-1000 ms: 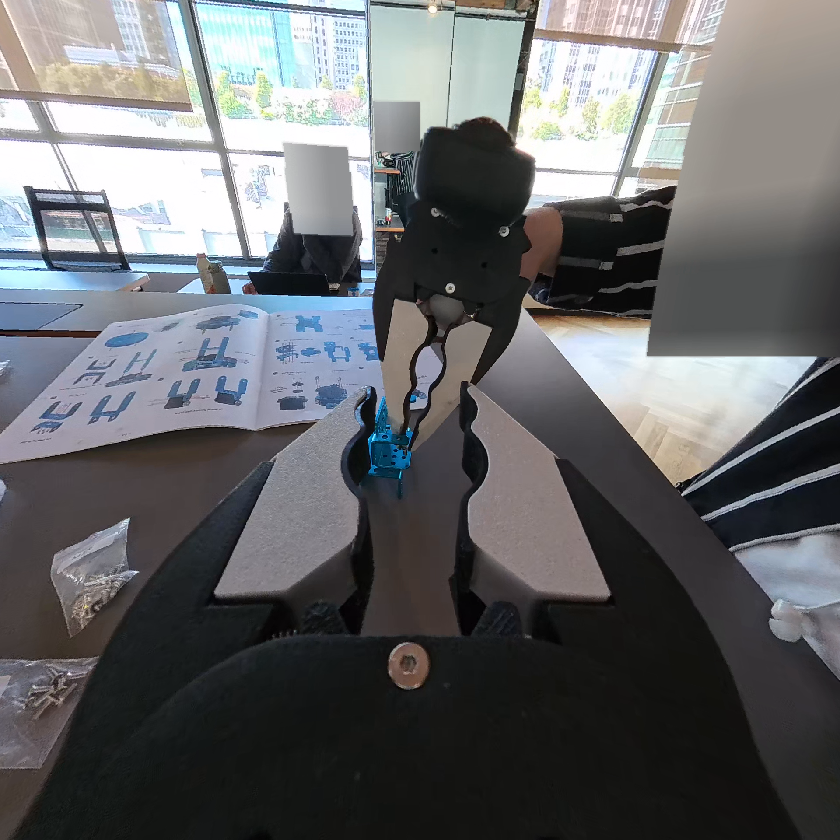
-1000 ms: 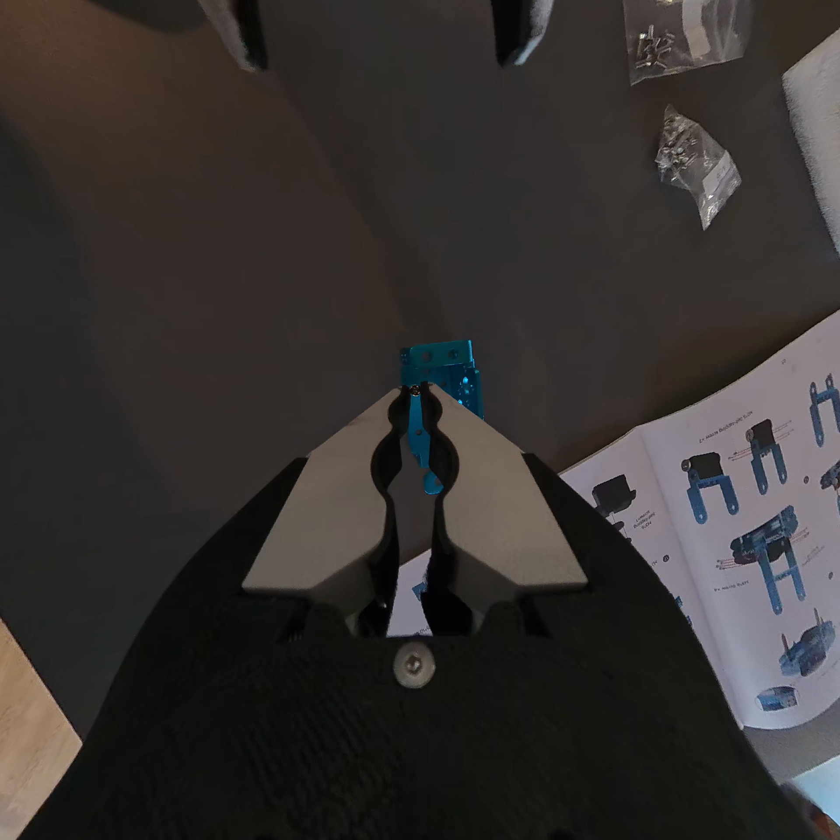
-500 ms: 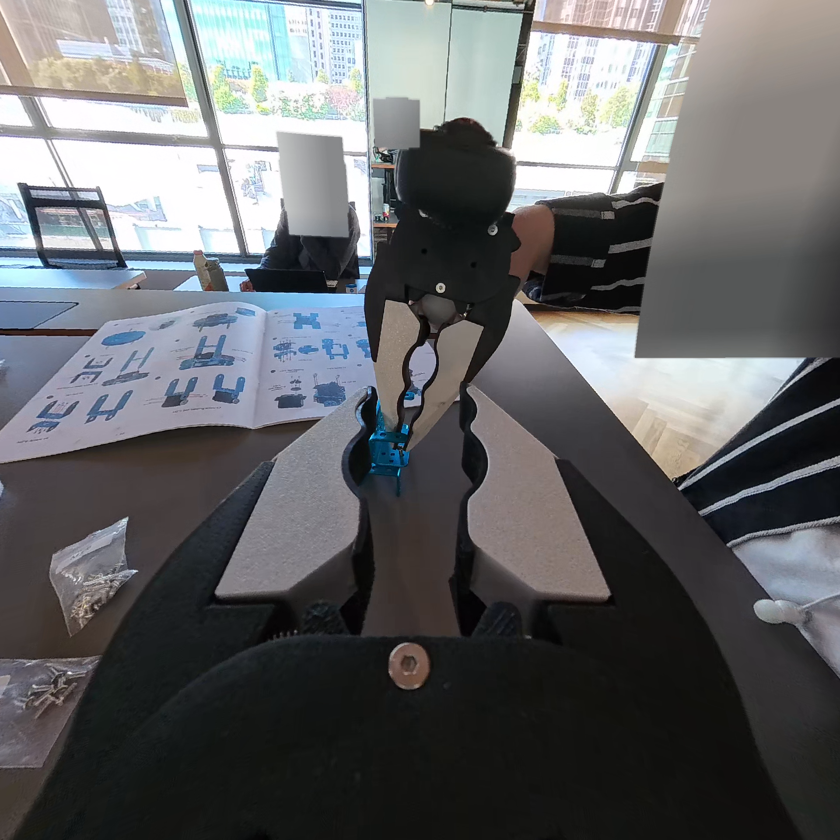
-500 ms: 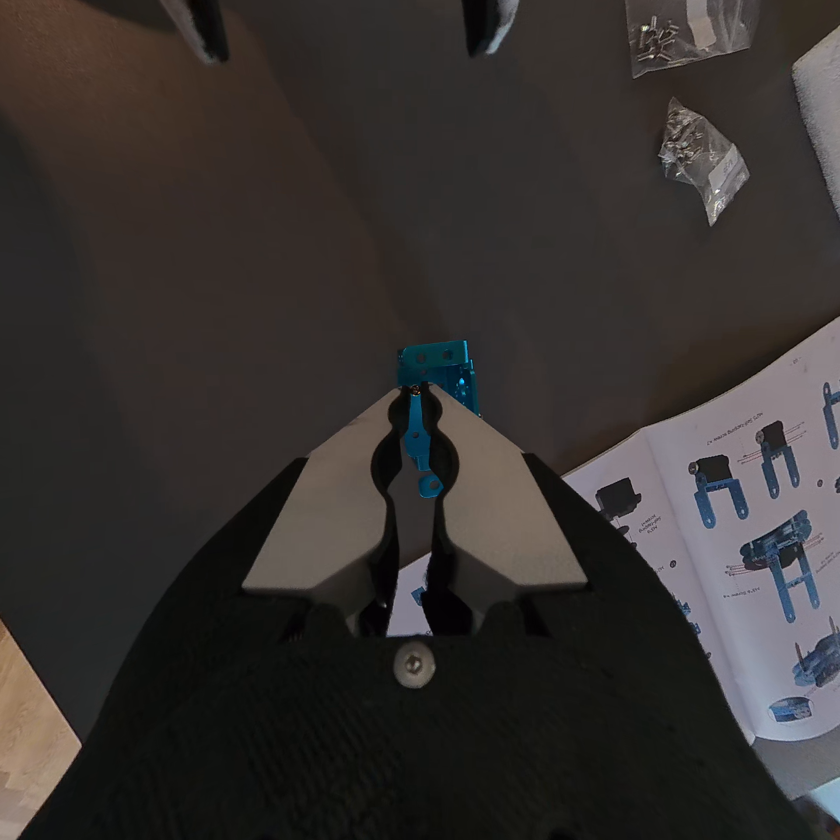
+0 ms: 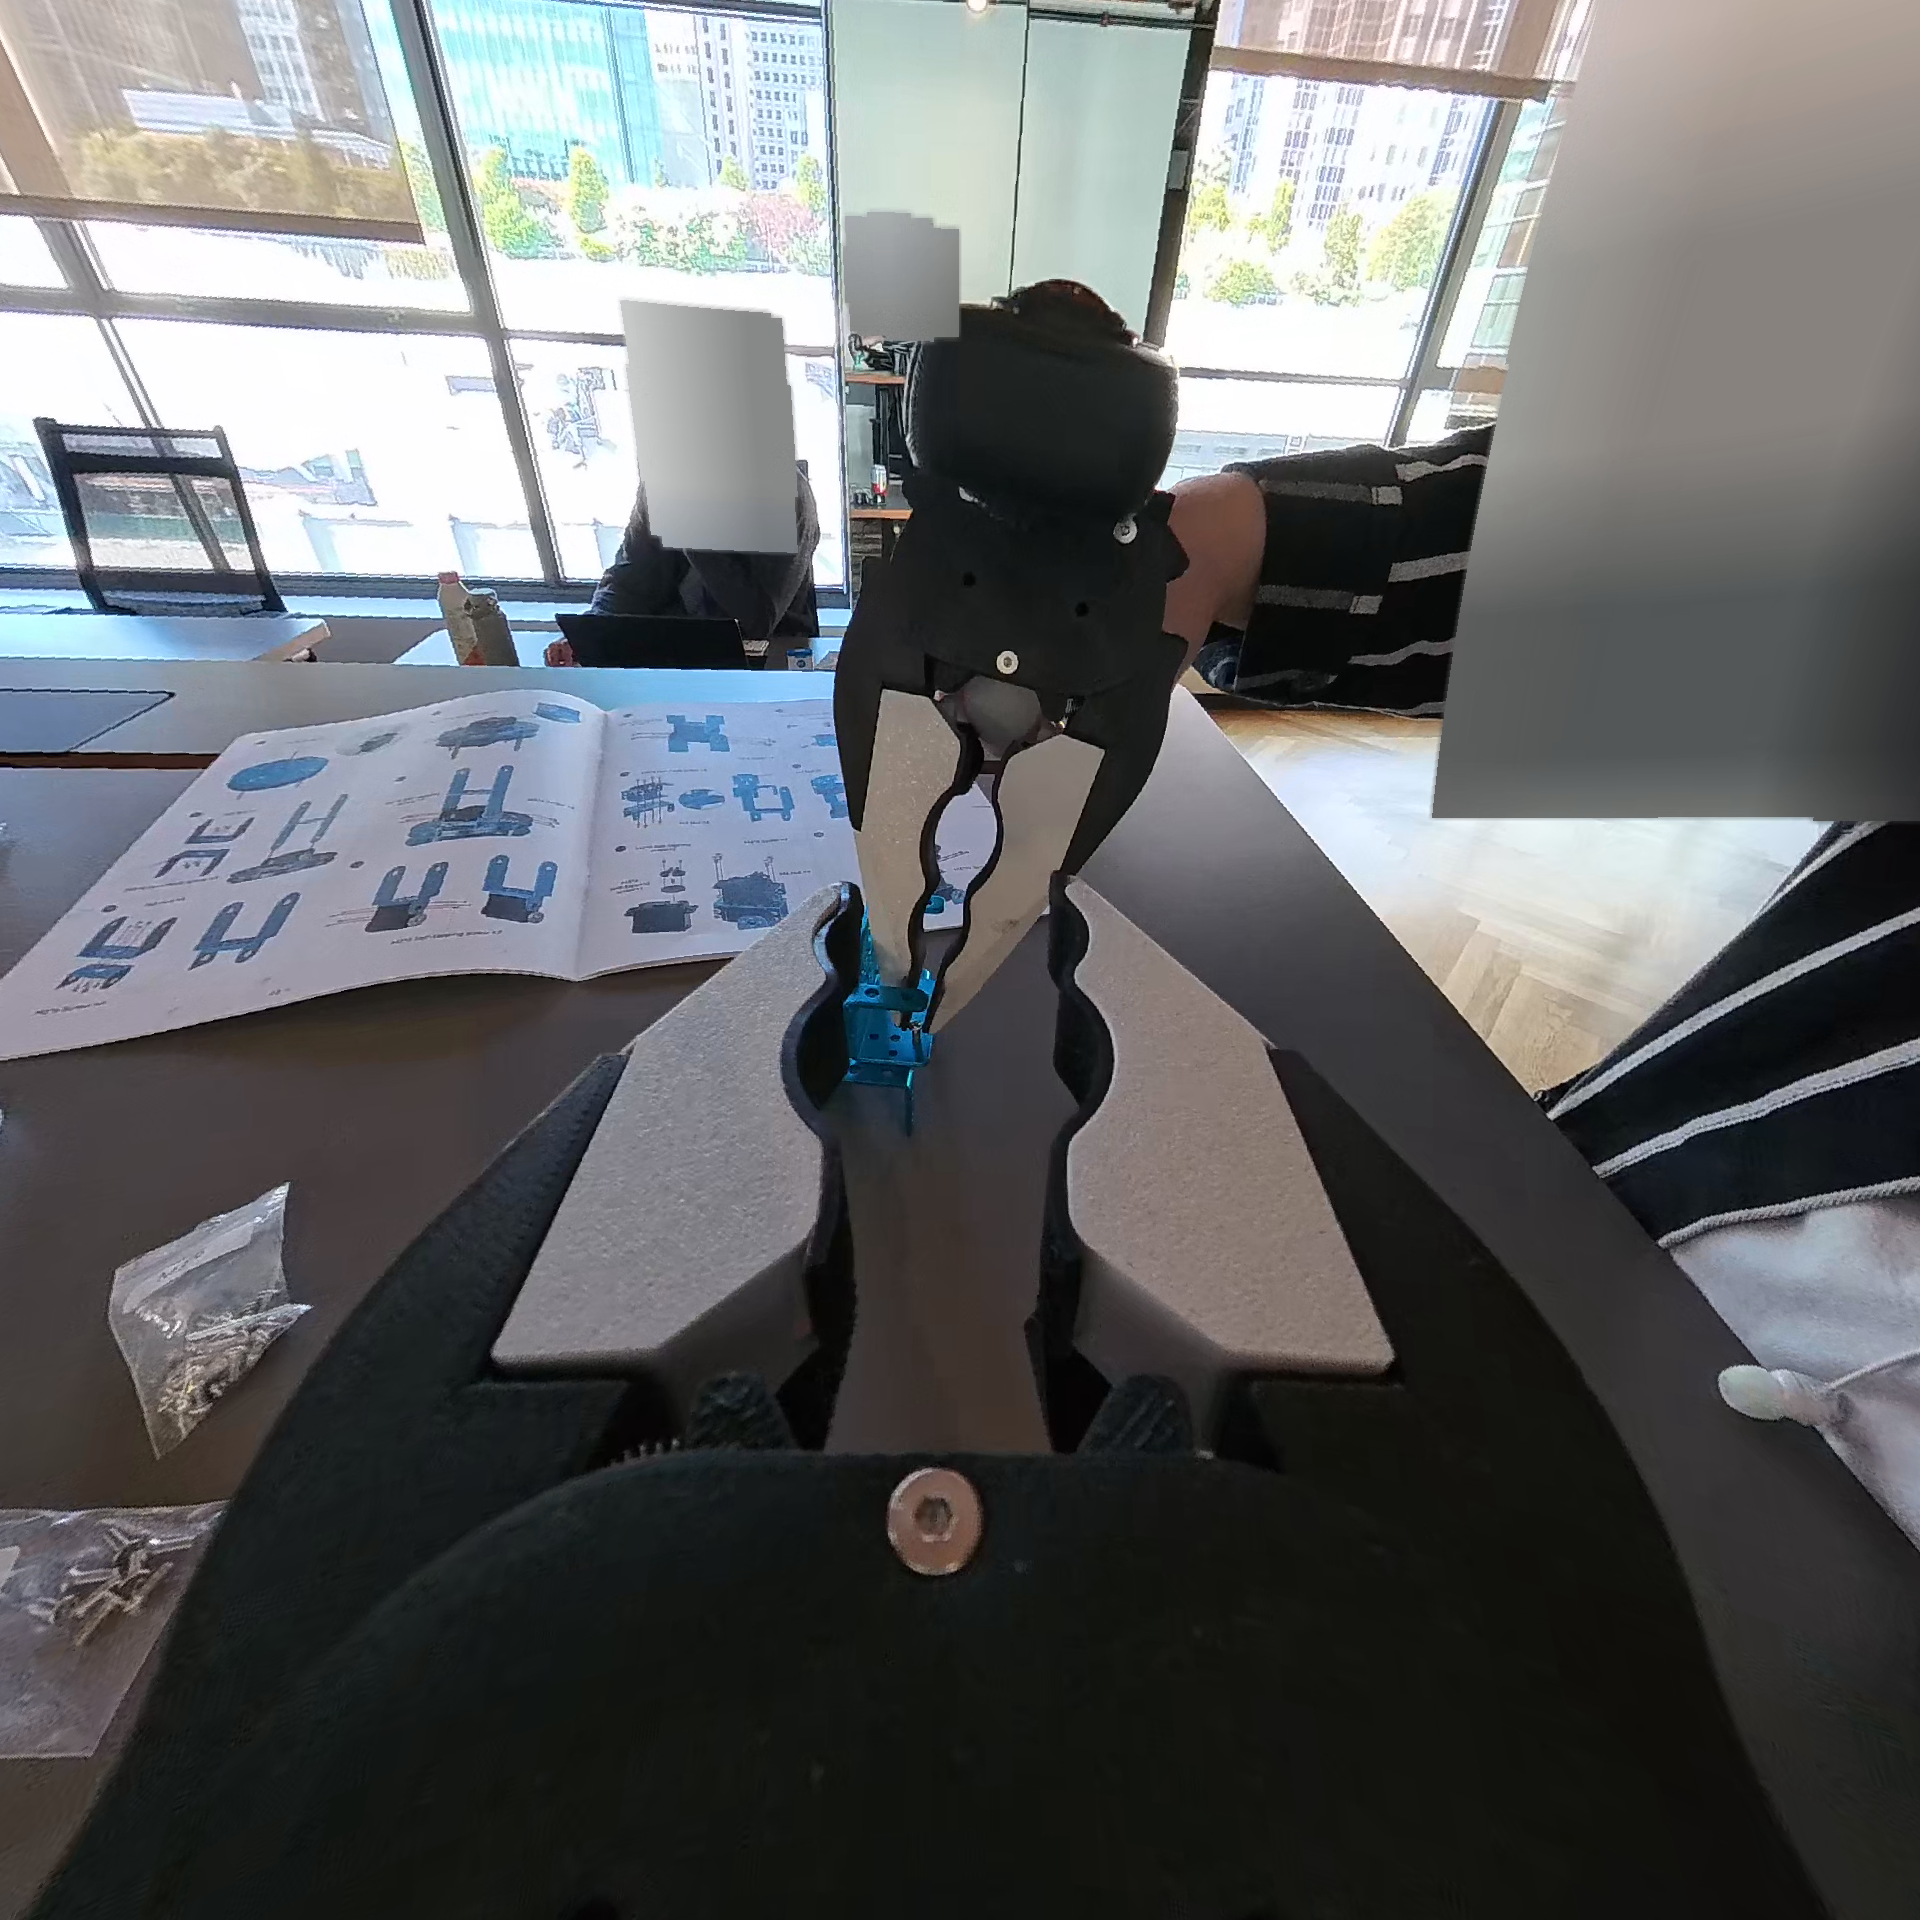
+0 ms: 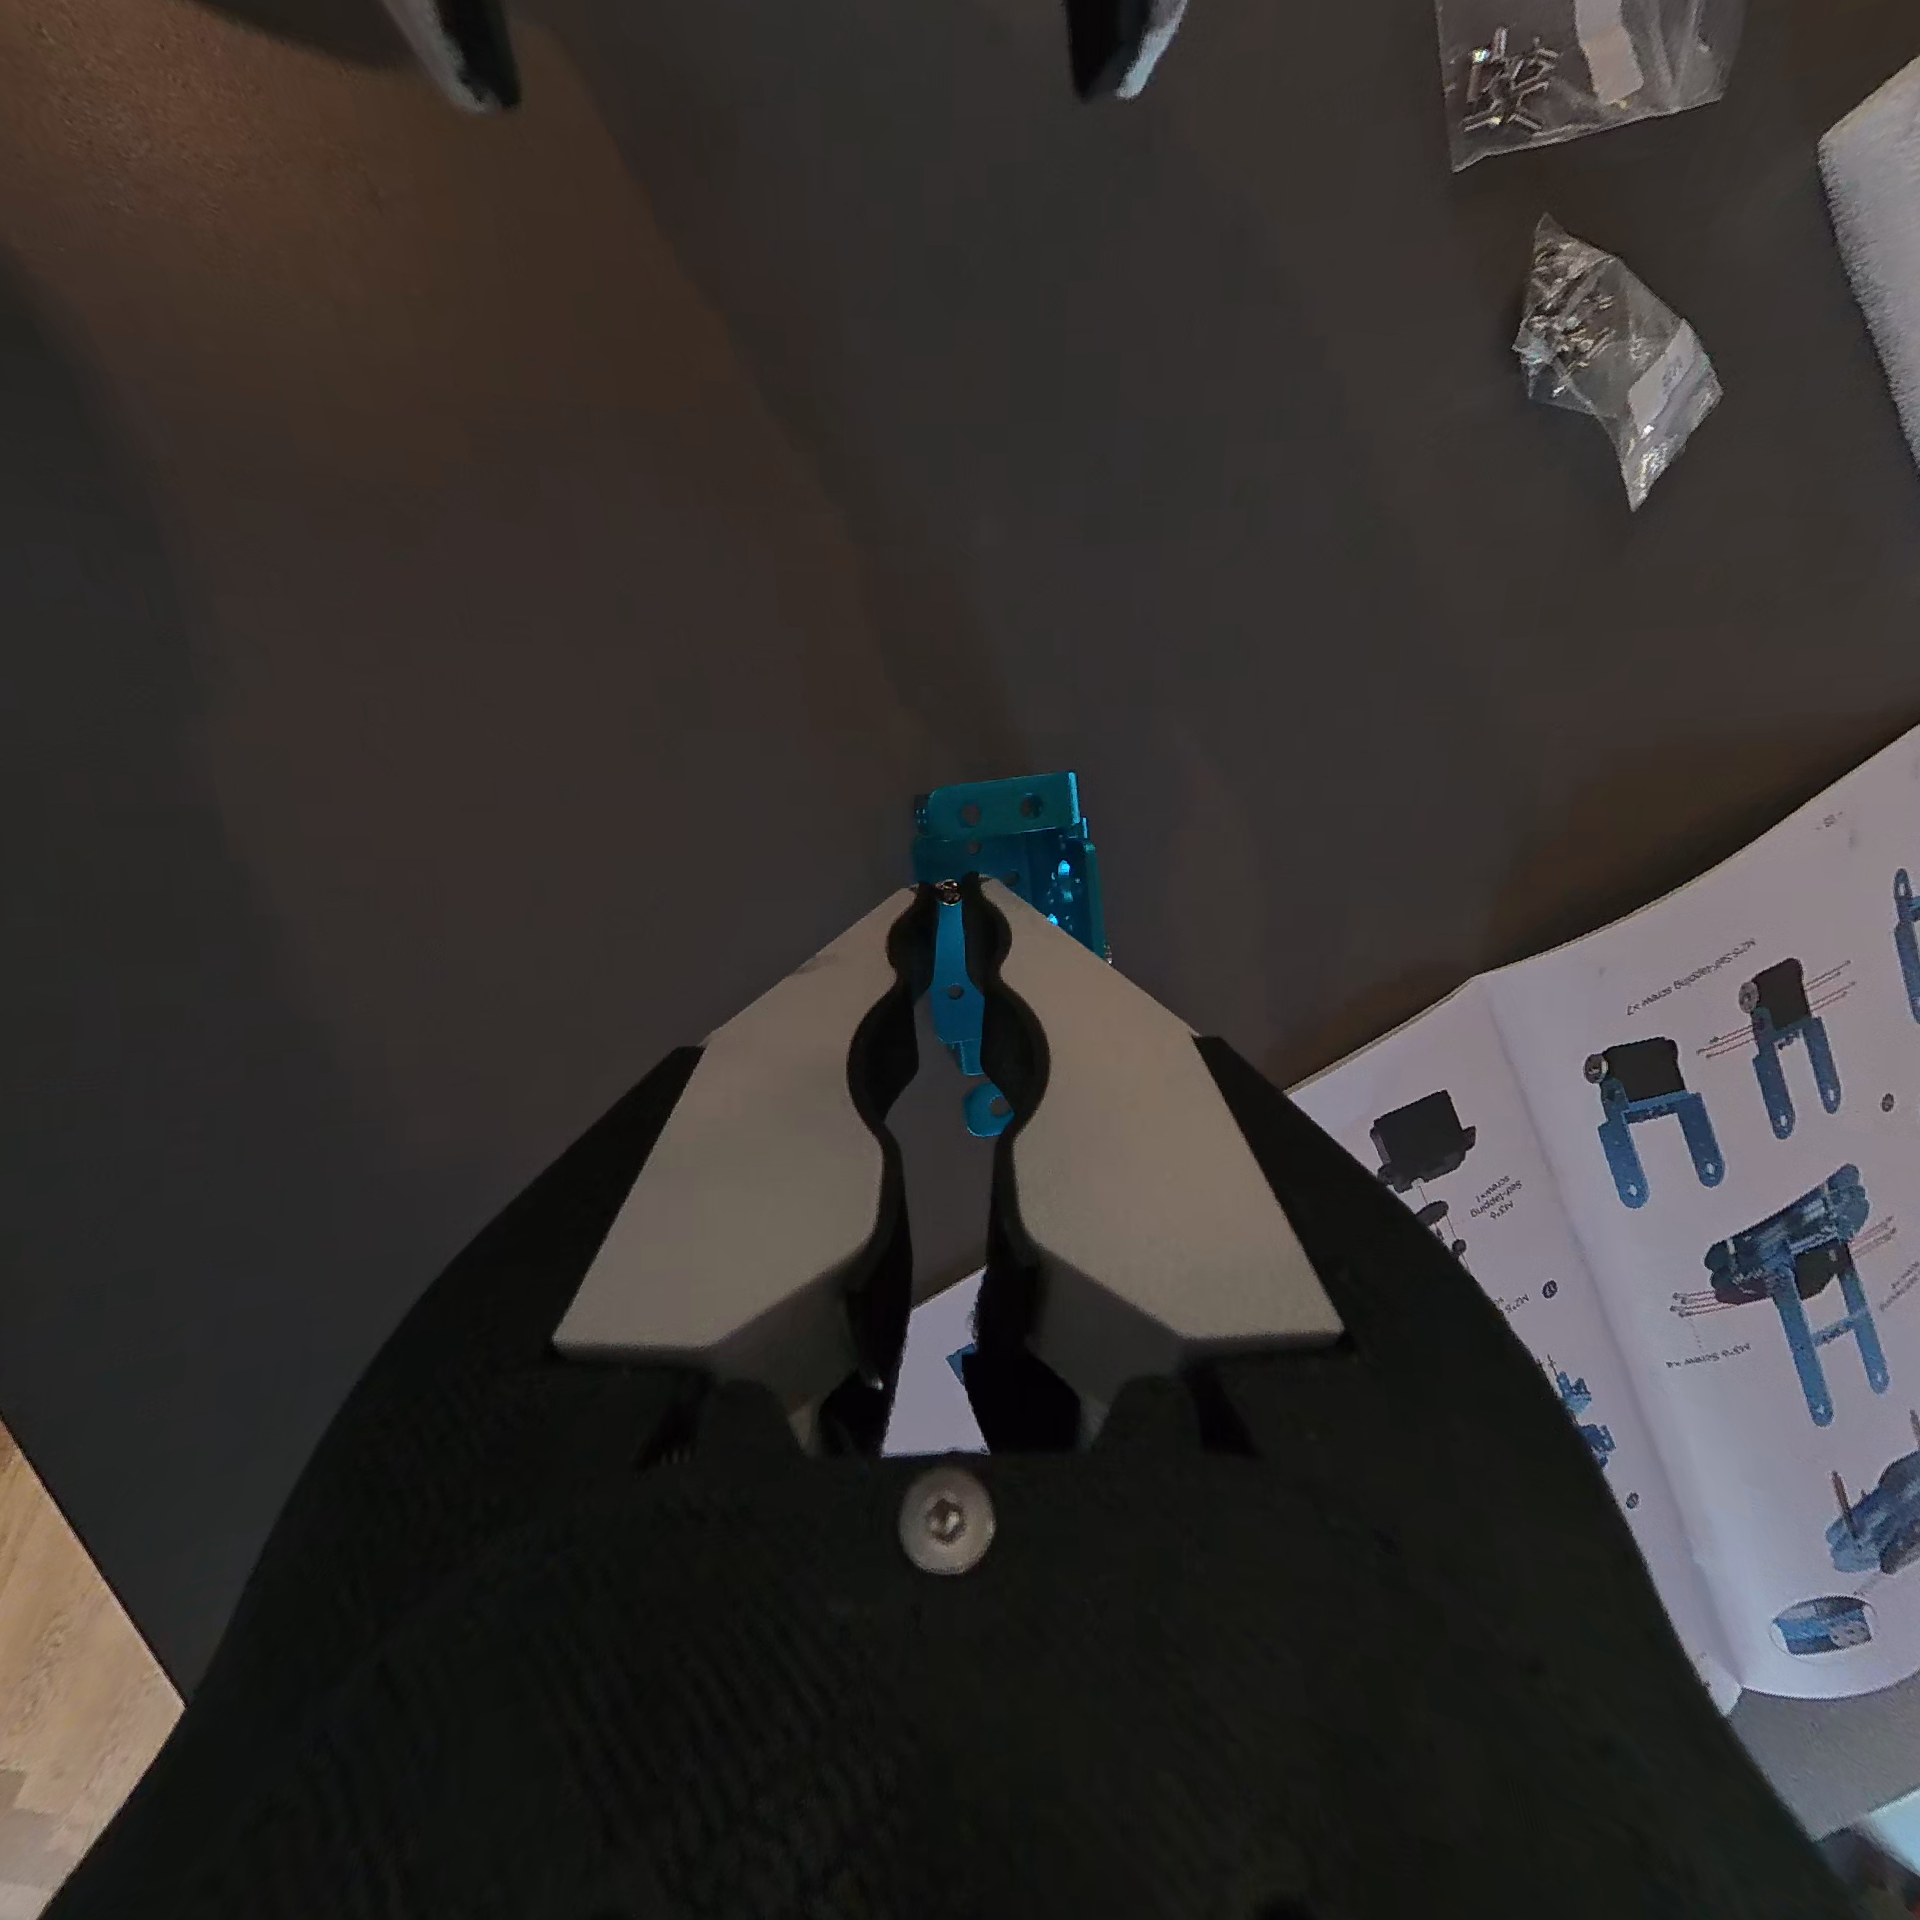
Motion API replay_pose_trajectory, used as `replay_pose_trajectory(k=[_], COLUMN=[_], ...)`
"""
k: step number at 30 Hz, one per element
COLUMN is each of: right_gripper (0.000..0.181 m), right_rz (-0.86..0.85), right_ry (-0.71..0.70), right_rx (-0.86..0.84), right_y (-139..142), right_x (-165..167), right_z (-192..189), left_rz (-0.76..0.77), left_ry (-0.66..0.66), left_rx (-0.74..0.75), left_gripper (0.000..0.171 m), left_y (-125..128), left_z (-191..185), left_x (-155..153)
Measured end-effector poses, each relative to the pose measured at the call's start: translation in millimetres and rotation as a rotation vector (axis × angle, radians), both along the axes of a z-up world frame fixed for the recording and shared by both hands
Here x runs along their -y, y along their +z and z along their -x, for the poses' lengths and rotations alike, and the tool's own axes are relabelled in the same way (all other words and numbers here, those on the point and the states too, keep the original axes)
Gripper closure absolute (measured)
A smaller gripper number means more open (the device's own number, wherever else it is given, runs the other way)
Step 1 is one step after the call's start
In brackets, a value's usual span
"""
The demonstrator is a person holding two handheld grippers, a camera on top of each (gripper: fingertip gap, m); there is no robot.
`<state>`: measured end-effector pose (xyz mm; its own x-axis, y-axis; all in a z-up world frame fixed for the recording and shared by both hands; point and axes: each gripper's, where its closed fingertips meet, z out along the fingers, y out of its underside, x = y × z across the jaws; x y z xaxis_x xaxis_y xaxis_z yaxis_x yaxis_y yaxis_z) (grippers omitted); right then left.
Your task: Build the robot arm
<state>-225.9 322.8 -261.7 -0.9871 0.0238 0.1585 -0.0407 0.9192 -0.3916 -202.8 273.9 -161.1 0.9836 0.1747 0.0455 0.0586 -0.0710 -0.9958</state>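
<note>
The right gripper pointed steeply down at the table, its two grey fingers closed on a thin blue metal strip that ran back between them. The strip's front end, with a small screw on it, met the top of a blue metal bracket standing on the table just ahead, at 12 o'clock from the fingertips. In the left wrist view the same right gripper came down from 12 o'clock with its tips on the blue metal bracket.

The left gripper lay low over the table, its fingers spread wide apart and holding nothing. The bracket stood between them close against the inner edge of the left finger; whether it touched that finger could not be told.

An open instruction booklet with blue drawings lay on the table at 10 o'clock from the left gripper, and appeared as the instruction booklet at 4 o'clock from the right gripper. Two clear bags of screws lay at 8 o'clock from the left gripper; in the right wrist view the bags of screws lay at 2 o'clock. A striped sleeve reached behind the right gripper. A person sat at another table by the windows.
</note>
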Motion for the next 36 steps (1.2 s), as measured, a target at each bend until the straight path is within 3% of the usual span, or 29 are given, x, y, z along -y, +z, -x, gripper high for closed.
replay_pose_trajectory(k=[22,28,36], right_gripper=[0.172,0.174,0.170], right_rz=[0.034,0.122,0.399], right_ry=[-0.028,-0.168,-0.614], right_rx=[-0.024,-0.072,-0.166], right_y=[5,17,22], right_x=[1,5,9], right_z=[0,0,-2], left_rz=[0.010,0.090,0.173], left_ry=[0.009,0.066,0.092], left_rx=[0.007,0.025,0.031], left_gripper=[0.137,0.140,0.139], left_y=[-3,-20,-37], left_z=[2,14,19], left_x=[1,4,1])
